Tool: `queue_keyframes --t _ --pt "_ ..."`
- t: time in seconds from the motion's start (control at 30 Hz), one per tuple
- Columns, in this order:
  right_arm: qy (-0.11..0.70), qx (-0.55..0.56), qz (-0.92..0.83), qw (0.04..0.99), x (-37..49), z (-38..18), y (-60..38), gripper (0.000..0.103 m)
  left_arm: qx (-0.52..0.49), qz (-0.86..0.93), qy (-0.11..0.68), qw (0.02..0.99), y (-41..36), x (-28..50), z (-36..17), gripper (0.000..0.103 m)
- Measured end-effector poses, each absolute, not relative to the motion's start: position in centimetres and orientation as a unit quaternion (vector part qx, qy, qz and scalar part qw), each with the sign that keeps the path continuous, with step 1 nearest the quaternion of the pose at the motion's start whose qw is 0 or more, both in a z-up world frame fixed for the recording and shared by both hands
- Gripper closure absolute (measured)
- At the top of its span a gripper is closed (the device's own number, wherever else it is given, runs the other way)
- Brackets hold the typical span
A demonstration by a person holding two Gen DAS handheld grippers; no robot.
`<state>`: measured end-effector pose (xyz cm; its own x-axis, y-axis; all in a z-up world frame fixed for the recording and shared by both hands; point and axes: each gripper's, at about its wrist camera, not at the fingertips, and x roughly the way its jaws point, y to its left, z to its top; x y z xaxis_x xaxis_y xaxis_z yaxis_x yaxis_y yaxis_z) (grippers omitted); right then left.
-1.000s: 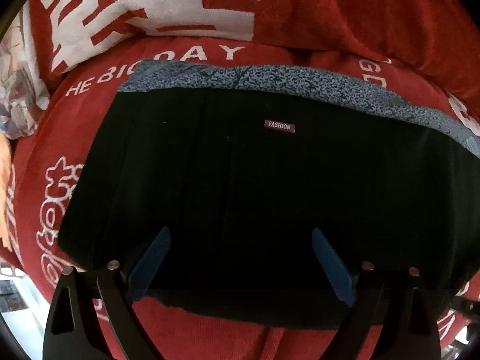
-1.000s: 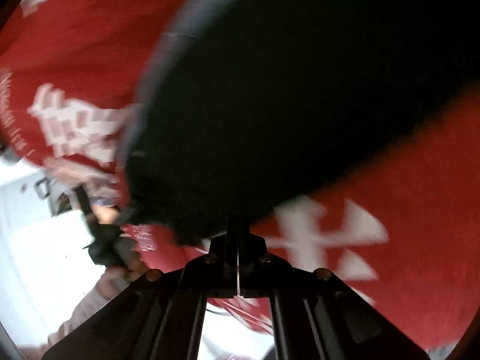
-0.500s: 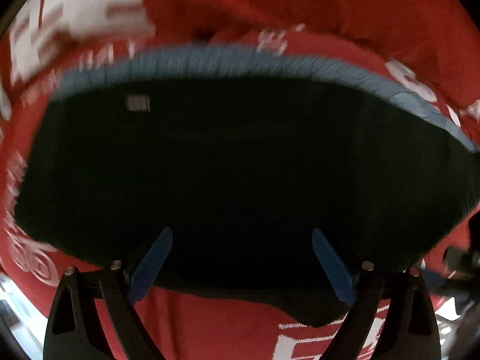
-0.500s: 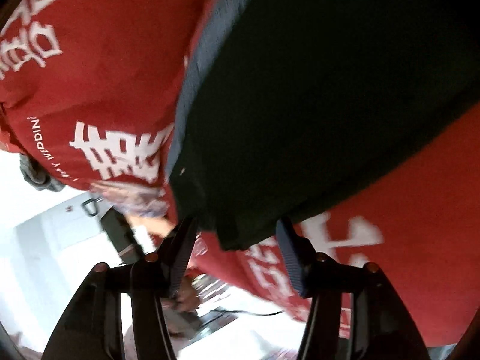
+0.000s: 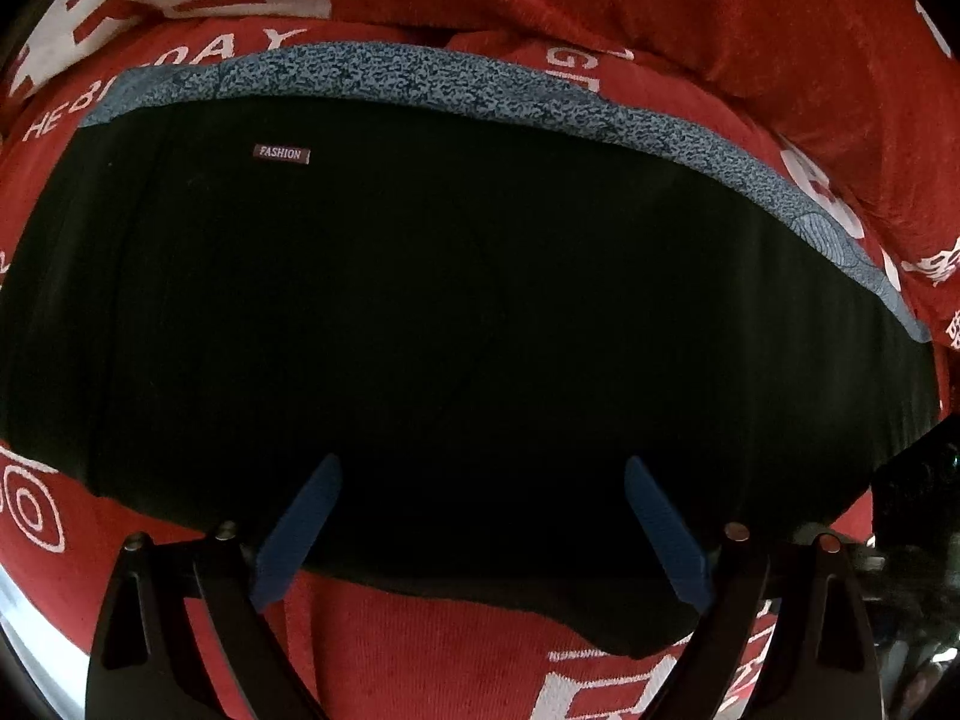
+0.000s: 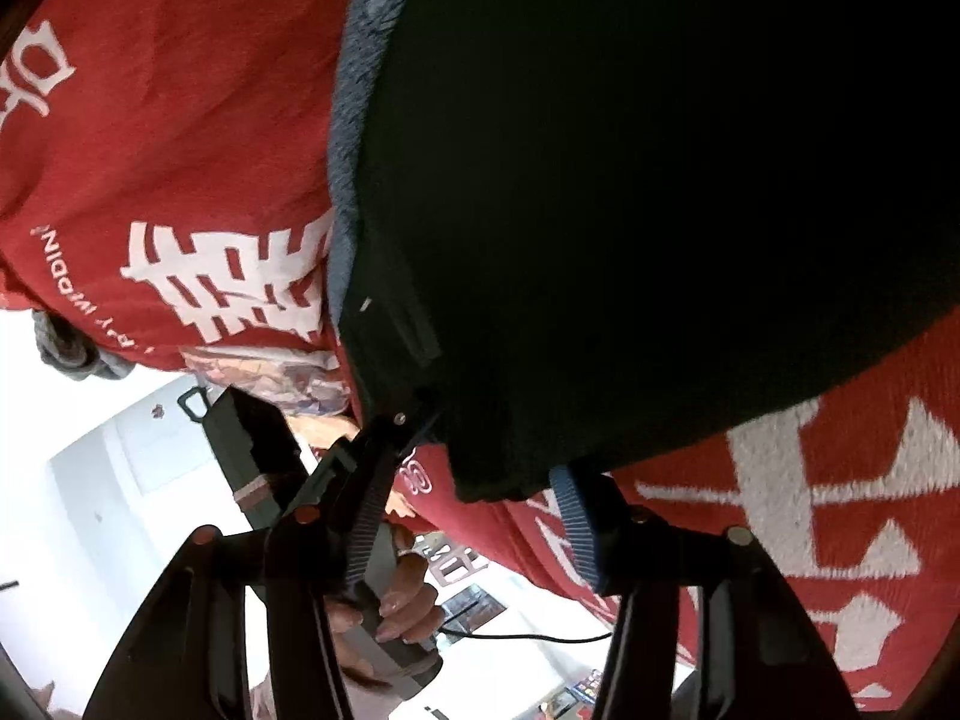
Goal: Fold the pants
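Red blanket (image 5: 420,648) with white lettering as the surface, bunched into a ridge at the far side; white walls and floor (image 6: 90,480) beyond its near-left edge. Black pants (image 5: 468,312) folded flat on it, grey-blue lining strip (image 5: 420,75) along the far edge, small FASHION label (image 5: 281,153) far left. Bare red cloth around every side. Left gripper (image 5: 480,468) spread wide above the near edge, nothing between the pads. Right gripper (image 6: 480,480) closing, the pants' near corner between its fingers (image 6: 576,516), no press visible. A hand (image 6: 396,606) on the other tool's handle, near left.
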<state>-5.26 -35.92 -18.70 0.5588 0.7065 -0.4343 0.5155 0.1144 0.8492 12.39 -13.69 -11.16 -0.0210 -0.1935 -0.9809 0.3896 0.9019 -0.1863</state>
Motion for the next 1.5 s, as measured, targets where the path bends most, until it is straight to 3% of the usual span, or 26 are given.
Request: queue_keyframes --t 0.03,0.07,0.17,0.33,0.47,0.63,0.83,1.03,1.17,1.23,1.27,1.5 --pt "0.464 0.653 0.075 0.594 -5.0 -18.3 -35.9 0.093 0.074 -0.210 0.683 0.696 -13.8 12.3 -11.0 0.007" --pt "0.472 0.631 0.065 0.612 -4.7 -17.5 -35.8 0.094 0.077 -0.214 0.681 0.696 -13.7 12.2 -10.6 0.007" --pt "0.482 0.569 0.053 0.664 -4.8 -14.9 -34.9 0.095 0.112 -0.231 0.669 0.698 -14.0 11.1 -9.9 0.007" --pt "0.507 0.557 0.024 0.657 -6.4 -16.8 -34.2 0.096 0.142 -0.223 0.667 0.697 -14.2 11.2 -10.9 0.002" --pt "0.552 0.478 0.028 0.683 -7.4 -13.7 -35.0 0.094 0.146 -0.222 0.656 0.706 -14.7 11.4 -8.7 0.002" --pt "0.536 0.380 -0.038 0.753 -7.4 -8.8 -39.9 0.092 0.137 -0.253 0.638 0.714 -17.3 10.9 -6.1 0.002" --pt "0.597 0.256 -0.082 0.756 -4.9 -11.4 -41.6 0.093 0.190 -0.233 0.647 0.701 -19.6 8.3 -9.4 0.000" --pt "0.585 0.284 -0.079 0.756 -7.1 -11.0 -41.8 0.092 0.151 -0.215 0.666 0.698 -17.2 8.0 -8.5 0.000" --pt "0.593 0.296 -0.073 0.746 -7.1 -10.0 -41.2 0.082 0.149 -0.195 0.668 0.702 -16.1 7.7 -6.6 0.000" --pt "0.598 0.288 -0.065 0.746 -7.4 -9.6 -40.6 0.057 0.154 -0.192 0.667 0.703 -15.9 7.4 -5.8 0.000" --pt "0.600 0.282 -0.063 0.746 -7.3 -9.3 -40.2 0.051 0.154 -0.193 0.667 0.703 -15.8 7.3 -5.4 0.000" --pt "0.614 0.288 -0.050 0.733 -7.3 -8.8 -38.4 0.044 0.152 -0.189 0.665 0.707 -13.0 5.7 -3.4 0.000"
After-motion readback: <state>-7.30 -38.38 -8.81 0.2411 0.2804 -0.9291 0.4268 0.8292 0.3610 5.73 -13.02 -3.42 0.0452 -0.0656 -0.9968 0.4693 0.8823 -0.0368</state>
